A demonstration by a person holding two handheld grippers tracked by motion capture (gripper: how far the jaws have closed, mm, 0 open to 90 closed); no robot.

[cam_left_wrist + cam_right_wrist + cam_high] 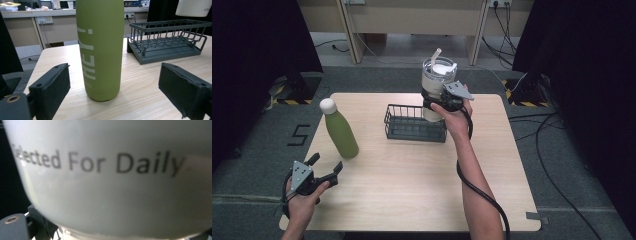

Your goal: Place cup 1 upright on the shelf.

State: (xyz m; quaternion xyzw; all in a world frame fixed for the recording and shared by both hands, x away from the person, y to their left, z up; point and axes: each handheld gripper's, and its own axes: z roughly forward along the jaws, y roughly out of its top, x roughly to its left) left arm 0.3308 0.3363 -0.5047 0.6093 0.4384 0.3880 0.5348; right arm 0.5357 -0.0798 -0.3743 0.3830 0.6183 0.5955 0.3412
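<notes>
A white tumbler [437, 82] with a clear lid and a straw hangs above the right end of a dark wire basket [414, 123]. My right gripper [439, 102] is shut on it around its lower body. Up close, the tumbler's wall [112, 182] reads "Selected For Daily". A green bottle [340, 131] with a white cap stands upright on the table's left side. My left gripper [326, 169] is open near the front left corner, jaws pointing at the bottle. The bottle [100, 50], marked "HEY!", stands just beyond the two spread pads [51, 90], untouched.
The wooden table [412, 190] has free surface in its middle and at the right. The wire basket [167, 40] holds nothing that I can see. Cables run over the floor to the right of the table, and dark curtains hang on both sides.
</notes>
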